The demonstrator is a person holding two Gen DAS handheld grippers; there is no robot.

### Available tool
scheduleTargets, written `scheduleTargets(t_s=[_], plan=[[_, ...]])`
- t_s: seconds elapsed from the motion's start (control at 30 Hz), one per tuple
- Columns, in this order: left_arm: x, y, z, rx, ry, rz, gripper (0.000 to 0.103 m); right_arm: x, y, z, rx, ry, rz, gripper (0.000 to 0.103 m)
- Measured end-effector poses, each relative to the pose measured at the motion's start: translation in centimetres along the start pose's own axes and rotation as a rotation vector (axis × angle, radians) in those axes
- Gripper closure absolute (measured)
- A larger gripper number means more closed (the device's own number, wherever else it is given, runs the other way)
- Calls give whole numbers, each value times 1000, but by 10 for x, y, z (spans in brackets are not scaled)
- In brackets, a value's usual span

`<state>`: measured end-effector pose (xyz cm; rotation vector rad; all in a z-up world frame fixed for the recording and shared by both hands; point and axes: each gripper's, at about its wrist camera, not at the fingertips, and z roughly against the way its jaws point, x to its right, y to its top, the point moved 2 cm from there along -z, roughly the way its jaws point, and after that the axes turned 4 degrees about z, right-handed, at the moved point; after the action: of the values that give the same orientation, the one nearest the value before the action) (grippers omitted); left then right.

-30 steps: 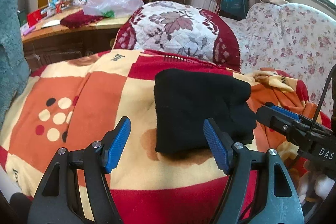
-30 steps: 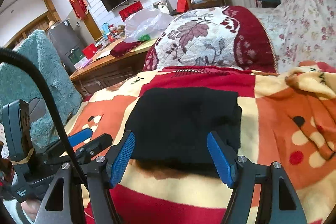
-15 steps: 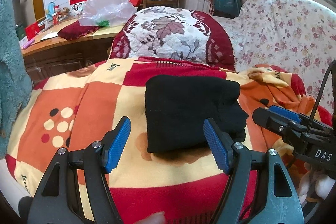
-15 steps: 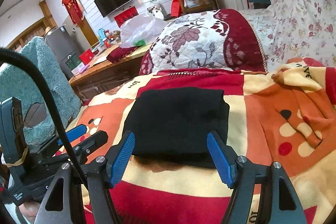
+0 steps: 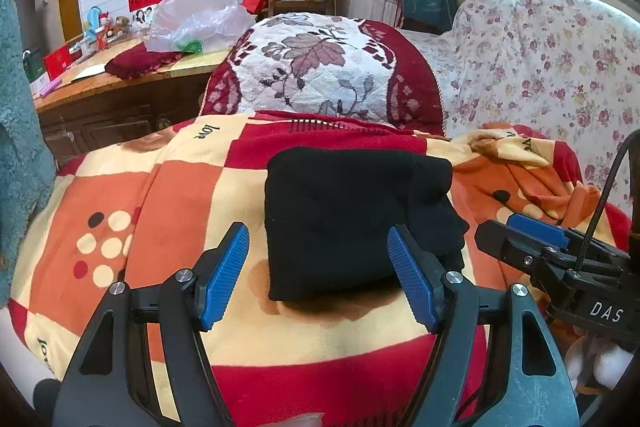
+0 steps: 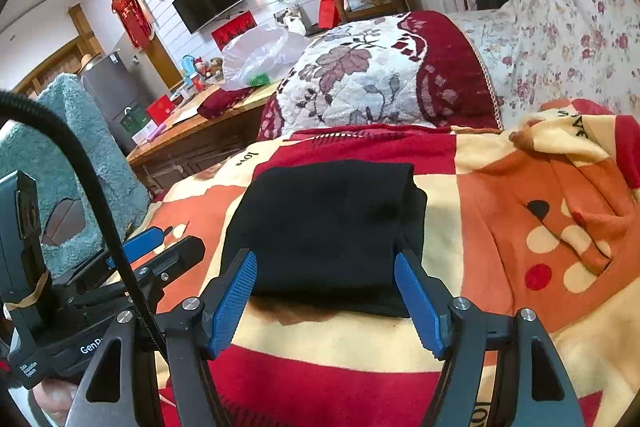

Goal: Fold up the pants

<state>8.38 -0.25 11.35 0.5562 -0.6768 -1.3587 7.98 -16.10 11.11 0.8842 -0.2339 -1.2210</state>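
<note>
The black pants [image 5: 352, 215] lie folded into a compact rectangle on the checked red, orange and cream blanket [image 5: 160, 195]; they also show in the right wrist view [image 6: 332, 227]. My left gripper [image 5: 320, 275] is open and empty, just short of the bundle's near edge. My right gripper [image 6: 328, 303] is open and empty, likewise at the near edge. The right gripper shows at the right of the left wrist view [image 5: 552, 259]; the left gripper shows at the left of the right wrist view [image 6: 132, 267].
A quilted red and white cushion [image 5: 320, 71] stands behind the blanket. A floral sofa [image 5: 560, 75] is at the right. A wooden counter [image 5: 120, 83] with a plastic bag [image 5: 196, 19] is at the back left. A teal fluffy cover [image 6: 68, 155] is at the left.
Both grippers have drawn back and up a little from the folded pants, so the bundle looks slightly farther away. The pants have not moved. Both grippers stay open.
</note>
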Motion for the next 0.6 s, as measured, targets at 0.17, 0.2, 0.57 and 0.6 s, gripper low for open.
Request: scheduleTargets(t_s=[0.17,0.2,0.57,0.6], plan=[[0,-1,-1,-2,-1,-2,30,-1,0,-3,-5,2,3,33],[0,-1,-2,-3,0,-4,30,-1,-1,-3,-7,2,3,33],[1,-3,0,23,15,-20,30,0,-4,-11,-26,10,-8,33],[0,-4,0,25,16,-20,30,-1,-4,-10,-25,9,-10,33]])
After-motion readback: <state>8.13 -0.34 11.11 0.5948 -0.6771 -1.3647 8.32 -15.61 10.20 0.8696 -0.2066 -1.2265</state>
